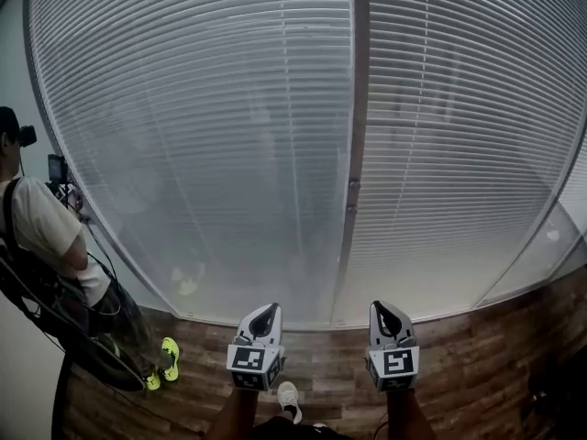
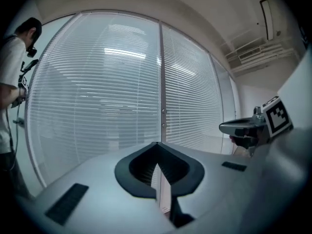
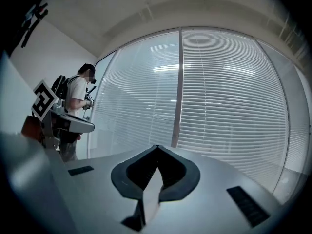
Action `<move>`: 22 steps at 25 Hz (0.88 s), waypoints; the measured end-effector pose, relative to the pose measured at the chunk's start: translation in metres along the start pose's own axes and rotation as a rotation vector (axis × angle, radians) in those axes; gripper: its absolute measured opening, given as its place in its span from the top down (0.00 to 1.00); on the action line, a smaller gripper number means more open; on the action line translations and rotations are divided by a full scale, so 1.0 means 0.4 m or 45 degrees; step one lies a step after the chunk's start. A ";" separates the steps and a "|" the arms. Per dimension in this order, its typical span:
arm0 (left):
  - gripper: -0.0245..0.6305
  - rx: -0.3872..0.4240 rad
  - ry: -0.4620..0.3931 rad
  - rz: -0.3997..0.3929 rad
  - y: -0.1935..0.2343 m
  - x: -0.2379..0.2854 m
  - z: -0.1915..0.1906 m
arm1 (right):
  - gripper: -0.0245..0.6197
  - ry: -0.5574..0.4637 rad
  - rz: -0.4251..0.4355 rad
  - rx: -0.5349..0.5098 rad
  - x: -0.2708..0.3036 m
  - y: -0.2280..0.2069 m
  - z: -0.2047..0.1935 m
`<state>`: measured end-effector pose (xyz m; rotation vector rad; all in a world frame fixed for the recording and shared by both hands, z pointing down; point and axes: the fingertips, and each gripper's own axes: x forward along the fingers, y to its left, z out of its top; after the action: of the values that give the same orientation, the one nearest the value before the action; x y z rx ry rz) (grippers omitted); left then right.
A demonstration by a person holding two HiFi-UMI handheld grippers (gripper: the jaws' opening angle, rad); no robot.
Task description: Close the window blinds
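Head view: left gripper (image 1: 267,312), right gripper (image 1: 381,310) level, side by side, fingers (image 2: 136,169) clenched empty, facing blinds (image 1: 202,136).

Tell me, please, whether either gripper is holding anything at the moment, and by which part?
Nothing is held: the left gripper and the right gripper are both shut and empty, not touching the blinds.

light: dim, daylight through blinds (image 1: 183,154) | glare: bright streaks | edges: fisheye bend, dark vignette | focus: soft

Left gripper (image 1: 265,312) and right gripper (image 1: 384,309) side by side before the window blinds (image 1: 229,136); a person (image 1: 46,236) stands left, beside them
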<state>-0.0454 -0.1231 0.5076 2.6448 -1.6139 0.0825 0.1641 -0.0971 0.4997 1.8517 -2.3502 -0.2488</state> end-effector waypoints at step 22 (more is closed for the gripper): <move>0.96 0.050 0.044 0.037 -0.044 -0.290 -0.078 | 0.96 0.108 0.206 0.022 -0.158 0.253 -0.067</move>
<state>-0.0834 -0.0101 0.5308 2.6334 -1.6575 0.1617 0.0884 -0.0137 0.5474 1.6336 -2.4339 -0.1295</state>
